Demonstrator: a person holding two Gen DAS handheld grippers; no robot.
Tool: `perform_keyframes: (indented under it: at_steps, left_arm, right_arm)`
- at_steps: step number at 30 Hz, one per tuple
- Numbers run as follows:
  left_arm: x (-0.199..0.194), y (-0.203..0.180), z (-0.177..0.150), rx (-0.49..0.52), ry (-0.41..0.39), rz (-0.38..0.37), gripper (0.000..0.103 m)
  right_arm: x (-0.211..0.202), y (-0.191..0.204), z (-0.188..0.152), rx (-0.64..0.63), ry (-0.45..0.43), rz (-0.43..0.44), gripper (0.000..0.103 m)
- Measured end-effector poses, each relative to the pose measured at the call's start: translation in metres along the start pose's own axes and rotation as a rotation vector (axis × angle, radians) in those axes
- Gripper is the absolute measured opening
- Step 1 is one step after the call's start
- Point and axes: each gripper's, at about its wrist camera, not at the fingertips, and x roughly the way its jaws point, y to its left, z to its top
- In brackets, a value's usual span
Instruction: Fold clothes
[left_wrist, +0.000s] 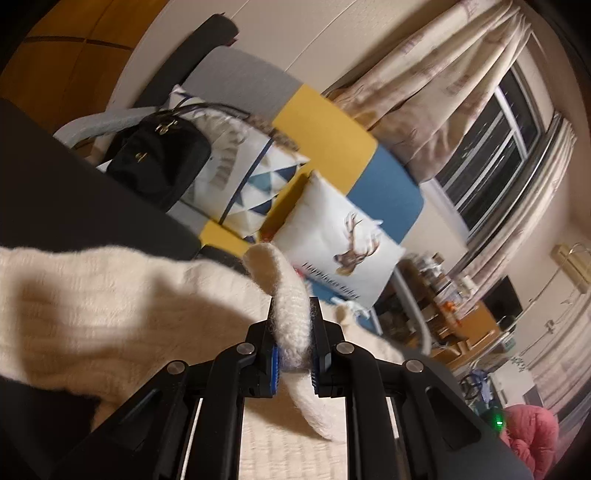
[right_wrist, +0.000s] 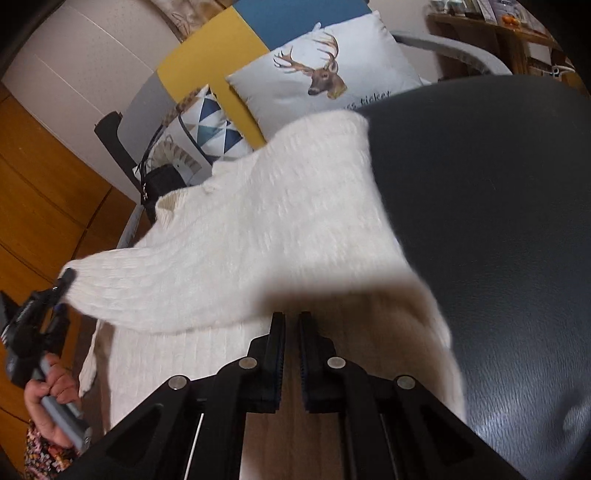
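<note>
A cream knitted sweater (right_wrist: 277, 221) lies over a dark grey padded surface (right_wrist: 480, 221), with one part folded across the rest. In the left wrist view my left gripper (left_wrist: 293, 310) is shut on a thick rolled edge of the sweater (left_wrist: 92, 295), which sticks up between the pads. The right wrist view shows that same left gripper (right_wrist: 66, 277) at the far left, pinching the sweater's corner, with a hand (right_wrist: 51, 387) on its handle. My right gripper (right_wrist: 291, 317) hovers over the shadowed lower part of the sweater, jaws shut with no cloth between them.
Behind the sweater is a sofa with yellow and blue panels, carrying a deer pillow (right_wrist: 325, 74), a triangle-pattern pillow (left_wrist: 258, 184) and a black bag (left_wrist: 159, 158). A cluttered wooden shelf (left_wrist: 443, 295), curtains and a window stand to the right. A pink garment (left_wrist: 532, 432) lies low right.
</note>
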Motion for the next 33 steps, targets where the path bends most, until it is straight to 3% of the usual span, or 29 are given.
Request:
perform_keyframes:
  at_steps: [5,13,18,22,27,29,30,33]
  left_arm:
    - [-0.003,-0.004,0.000,0.006,-0.001,-0.017,0.013]
    - [0.023,0.004,-0.044,-0.005,0.108,-0.011,0.013]
    - [0.033,0.010,-0.064,0.039,0.136,0.076,0.013]
    - [0.036,0.039,-0.068,-0.089,0.162,0.137,0.014]
    - [0.032,0.048,-0.072,-0.140,0.157,0.103,0.016]
    - [0.033,0.048,-0.073,-0.146,0.159,0.096,0.016]
    - [0.033,0.049,-0.073,-0.147,0.159,0.094,0.016]
    - [0.033,0.047,-0.074,-0.145,0.158,0.094,0.016]
  right_arm:
    - [-0.006,-0.021,0.008,0.153,-0.146,0.012,0.006]
    - [-0.036,-0.057,-0.003,0.348,-0.357,0.015,0.006]
    - [-0.032,-0.083,-0.012,0.452,-0.323,0.002,0.002]
    - [-0.030,-0.090,-0.015,0.470,-0.322,0.003,0.000]
    - [-0.031,-0.092,-0.012,0.456,-0.293,0.010,0.000]
    - [-0.040,-0.092,-0.017,0.472,-0.236,0.055,0.001]
    - [-0.047,-0.091,-0.020,0.473,-0.215,0.080,0.006]
    - [-0.071,-0.076,-0.026,0.351,-0.197,0.112,0.007]
